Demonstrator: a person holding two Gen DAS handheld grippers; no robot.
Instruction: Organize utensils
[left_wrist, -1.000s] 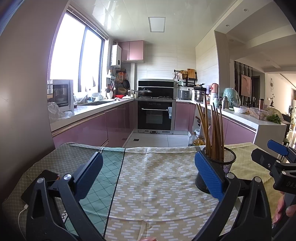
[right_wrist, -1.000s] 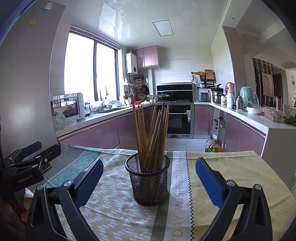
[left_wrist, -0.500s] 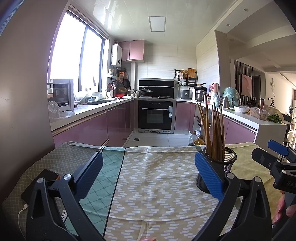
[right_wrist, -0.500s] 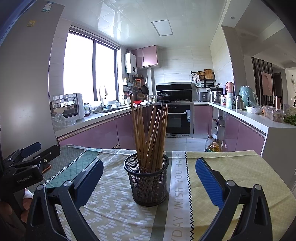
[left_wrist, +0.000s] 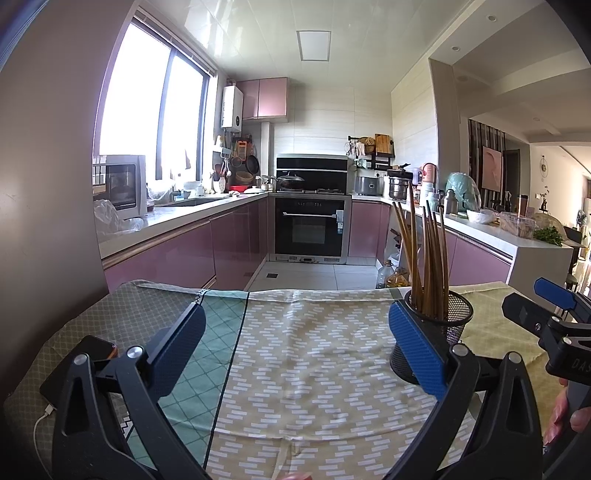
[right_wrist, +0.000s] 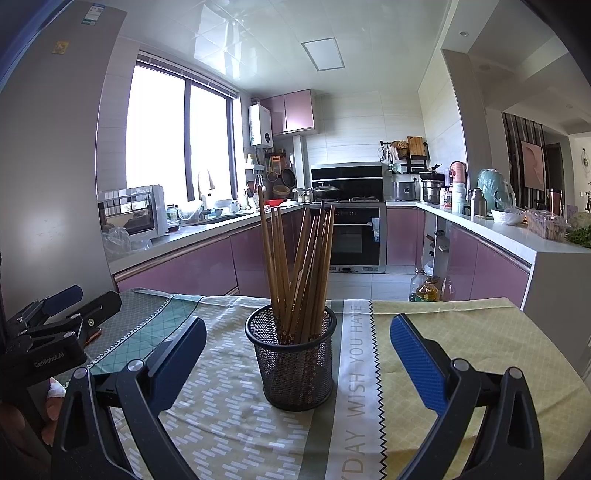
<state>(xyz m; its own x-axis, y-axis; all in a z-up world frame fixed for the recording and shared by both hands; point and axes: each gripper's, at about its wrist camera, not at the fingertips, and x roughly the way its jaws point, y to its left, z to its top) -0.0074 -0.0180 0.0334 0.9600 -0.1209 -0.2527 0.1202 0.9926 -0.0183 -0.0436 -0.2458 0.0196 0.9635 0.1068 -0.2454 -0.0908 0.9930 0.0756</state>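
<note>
Wooden chopsticks (right_wrist: 295, 273) stand bunched and fanned in a black mesh holder (right_wrist: 293, 363), which sits upright on the patchwork tablecloth (right_wrist: 229, 417) of the desk, toward the far edge and right of the desk's middle, just left of a printed strip reading "WISH YOU HAVE". In my right wrist view the holder lies between the two blue pads of my right claw (right_wrist: 295, 354), which is spread wide and touches neither the holder nor the chopsticks. My left claw (left_wrist: 295, 347) is likewise released and grasps nothing; in its view the holder (left_wrist: 448, 332) stands partly behind its right blue pad, with the chopsticks (left_wrist: 424, 258) rising above it. A dark phone (left_wrist: 79, 363) with a white cable lies near the desk's left edge. Beyond the far edge are pink cabinets (right_wrist: 177, 269), a built-in oven (left_wrist: 310, 229) and a bright window (left_wrist: 147, 110).
</note>
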